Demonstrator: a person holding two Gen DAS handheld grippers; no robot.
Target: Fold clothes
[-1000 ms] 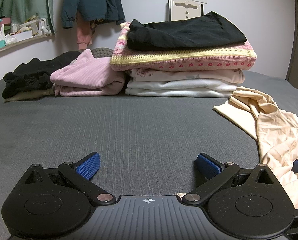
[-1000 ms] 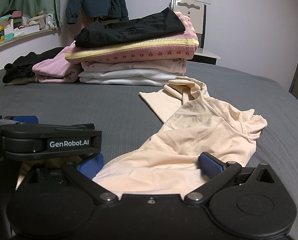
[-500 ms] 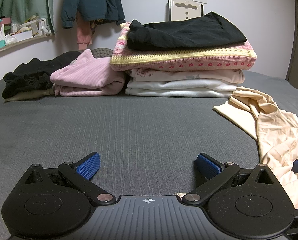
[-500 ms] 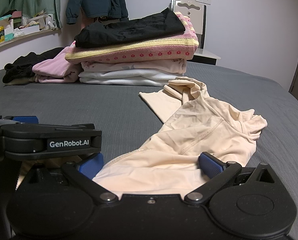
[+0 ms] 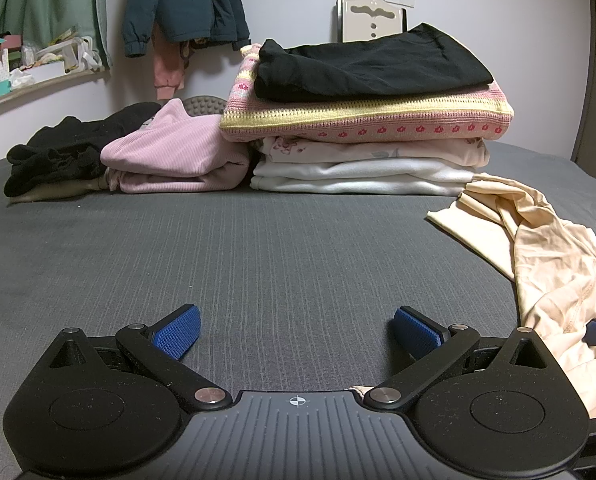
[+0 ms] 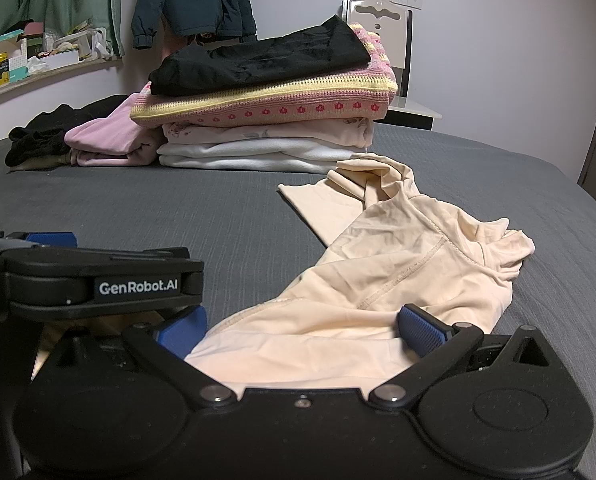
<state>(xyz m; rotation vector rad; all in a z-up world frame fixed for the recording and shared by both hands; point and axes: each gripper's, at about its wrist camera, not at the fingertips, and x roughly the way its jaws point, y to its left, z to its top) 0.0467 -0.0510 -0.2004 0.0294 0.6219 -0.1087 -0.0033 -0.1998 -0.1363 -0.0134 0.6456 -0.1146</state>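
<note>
The cream garment (image 5: 553,280) runs off the left wrist view's right edge, its near hem hidden behind the right gripper (image 6: 301,330) body at bottom.

Left gripper (image 5: 296,330) lying open over grey bedsheet (image 5: 258,252); cream garment (image 5: 545,264) sprawling rightward; folded stack (image 5: 365,120) sitting behind.

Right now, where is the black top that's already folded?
The black top lies on top of the tall folded stack, directly on the pink knitted sweater, at the far middle of the bed in both views.
</note>
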